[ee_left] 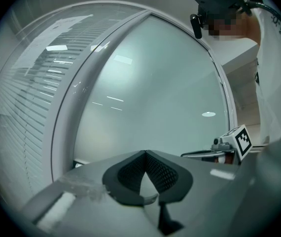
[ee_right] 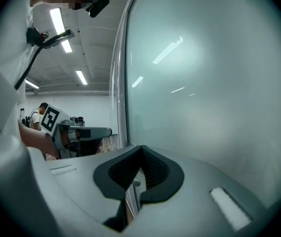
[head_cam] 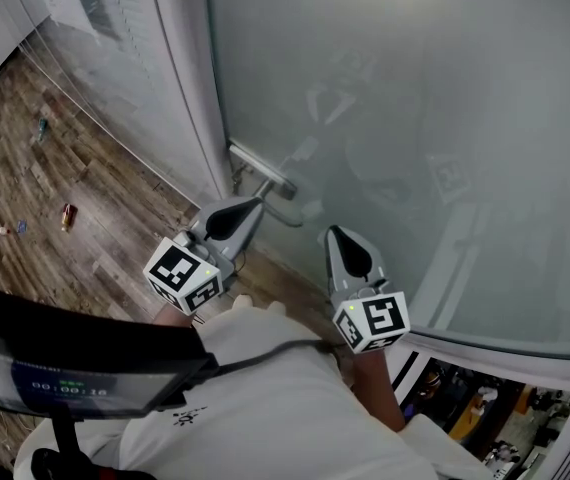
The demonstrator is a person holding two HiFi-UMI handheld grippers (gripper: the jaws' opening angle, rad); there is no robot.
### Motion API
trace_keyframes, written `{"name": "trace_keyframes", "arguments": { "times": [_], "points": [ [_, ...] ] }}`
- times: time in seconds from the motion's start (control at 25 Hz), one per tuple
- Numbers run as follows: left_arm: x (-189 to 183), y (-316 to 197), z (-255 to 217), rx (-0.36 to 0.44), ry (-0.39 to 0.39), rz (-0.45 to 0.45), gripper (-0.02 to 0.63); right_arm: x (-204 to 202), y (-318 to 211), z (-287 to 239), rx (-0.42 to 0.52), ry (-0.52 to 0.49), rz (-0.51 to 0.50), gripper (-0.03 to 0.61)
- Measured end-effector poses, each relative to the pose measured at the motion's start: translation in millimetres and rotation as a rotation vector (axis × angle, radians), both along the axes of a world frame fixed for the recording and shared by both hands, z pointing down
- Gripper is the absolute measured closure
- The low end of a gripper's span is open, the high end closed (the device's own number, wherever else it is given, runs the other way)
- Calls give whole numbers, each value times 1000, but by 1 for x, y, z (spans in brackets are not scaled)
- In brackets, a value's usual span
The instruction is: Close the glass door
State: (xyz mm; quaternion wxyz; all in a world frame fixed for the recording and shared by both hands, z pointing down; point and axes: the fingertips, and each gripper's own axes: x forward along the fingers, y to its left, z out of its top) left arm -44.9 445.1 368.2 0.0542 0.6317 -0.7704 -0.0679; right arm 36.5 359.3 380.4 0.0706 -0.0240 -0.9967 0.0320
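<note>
The left gripper (head_cam: pixel 253 206), closed and empty, is hovering beside the metal handle (head_cam: pixel 263 173); the right gripper (head_cam: pixel 335 233), also closed, is pointing at the frosted glass door (head_cam: pixel 415 118).

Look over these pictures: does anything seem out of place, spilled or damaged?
Only some small bits lie scattered on the wooden floor left of the glass door; they are too small to identify. The door and its handle look intact.
</note>
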Motion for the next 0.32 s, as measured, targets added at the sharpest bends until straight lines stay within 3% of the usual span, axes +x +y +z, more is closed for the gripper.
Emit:
{"name": "trace_keyframes", "arguments": {
  "times": [0.32],
  "points": [
    [2,10,10,-4,6,-4,607,-4,10,16,-11,24,-9,571]
  ]
}}
